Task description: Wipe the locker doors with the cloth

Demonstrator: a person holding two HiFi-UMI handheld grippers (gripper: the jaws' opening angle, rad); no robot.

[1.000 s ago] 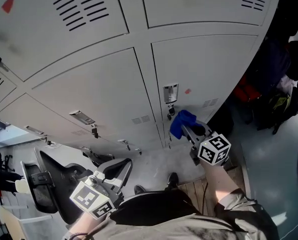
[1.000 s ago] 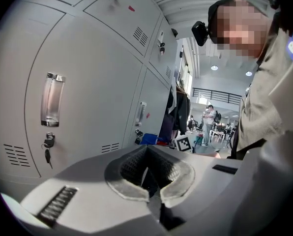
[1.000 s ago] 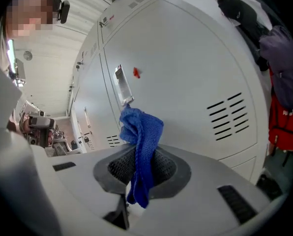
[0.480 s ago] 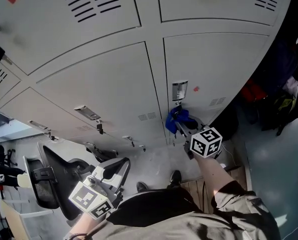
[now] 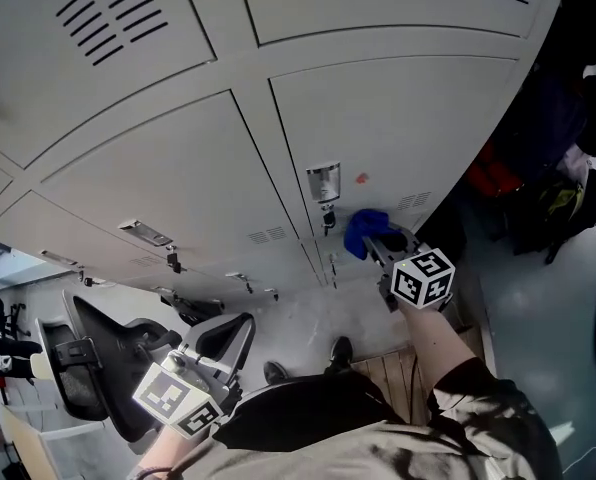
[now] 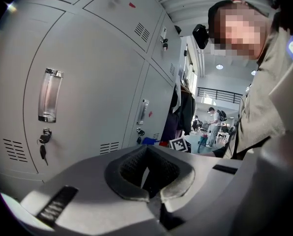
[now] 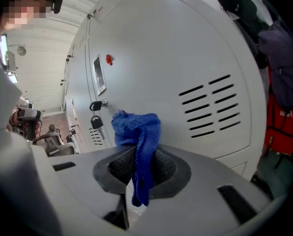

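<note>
While every locker door (image 5: pixel 398 128) in sight is sitting shut, so that nothing of what the lockers are holding is showing, the blue cloth (image 5: pixel 364 231) is bunching up against the lower right door, just right of its lock and below its recessed handle (image 5: pixel 323 181). A key (image 5: pixel 327 218) is hanging from that lock, a small red mark (image 5: pixel 362 179) is sitting beside the handle, and a row of vent slots (image 5: pixel 412 202) is lying just right of the cloth. In the right gripper view the cloth (image 7: pixel 139 132) is standing as a wad at the door face, apparently touching it, with a tail drooping down between the pads.

The right gripper (image 5: pixel 376 248) is clamping the cloth, its jaws (image 7: pixel 141 168) closing on the fabric. The person's right forearm (image 5: pixel 438 343) is reaching forward and down from the body, bare below a rolled sleeve, with the marker cube (image 5: pixel 423 276) riding on top of the gripper.

The left gripper (image 5: pixel 223 343) is hanging low and close to the person's body, pointing along the lower lockers on the left, above a black office chair (image 5: pixel 108 368). Its jaws (image 6: pixel 149 173) are resting together with nothing between them. Dark bags and clothing (image 5: pixel 568 188) are piling up beside the right end of the lockers.
</note>
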